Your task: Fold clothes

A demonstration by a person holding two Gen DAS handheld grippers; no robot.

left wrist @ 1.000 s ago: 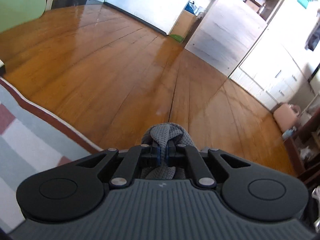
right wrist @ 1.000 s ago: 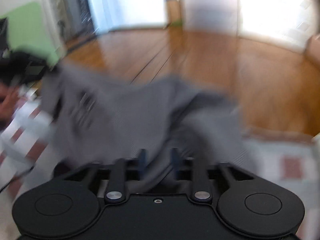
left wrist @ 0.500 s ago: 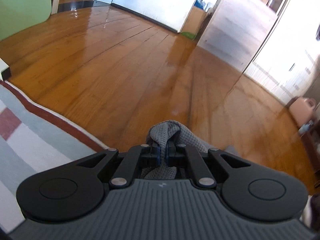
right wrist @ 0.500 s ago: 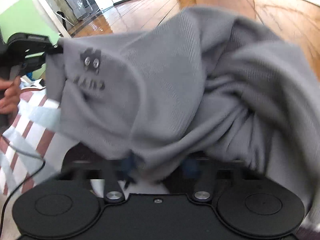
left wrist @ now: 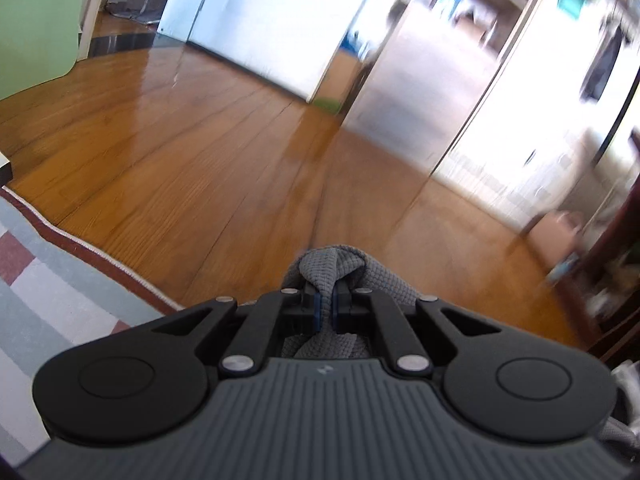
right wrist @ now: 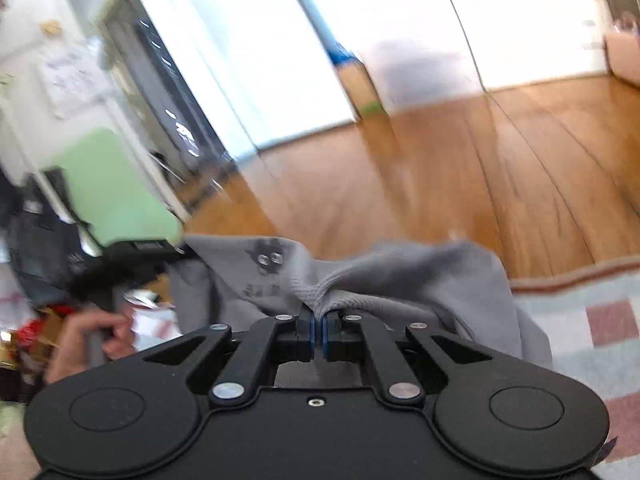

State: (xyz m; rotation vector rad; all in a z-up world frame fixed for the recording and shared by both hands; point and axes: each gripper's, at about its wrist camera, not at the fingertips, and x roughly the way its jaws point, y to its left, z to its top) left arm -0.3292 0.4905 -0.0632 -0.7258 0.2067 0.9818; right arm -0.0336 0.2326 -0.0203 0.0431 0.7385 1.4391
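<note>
The left tongs (left wrist: 325, 304) pinch a bunched edge of the grey knit top (right wrist: 400, 276), and the right tongs (right wrist: 319, 330) pinch another ridge of it, so the garment hangs slack between them above the striped rug (right wrist: 592, 344) and wooden floor (left wrist: 224, 168). No flat fold shows; judged from this, the top is being spread or carried, with the folding itself left. Half a second earlier the cloth billowed high across the right view; now it has dropped low and the room shows.
</note>
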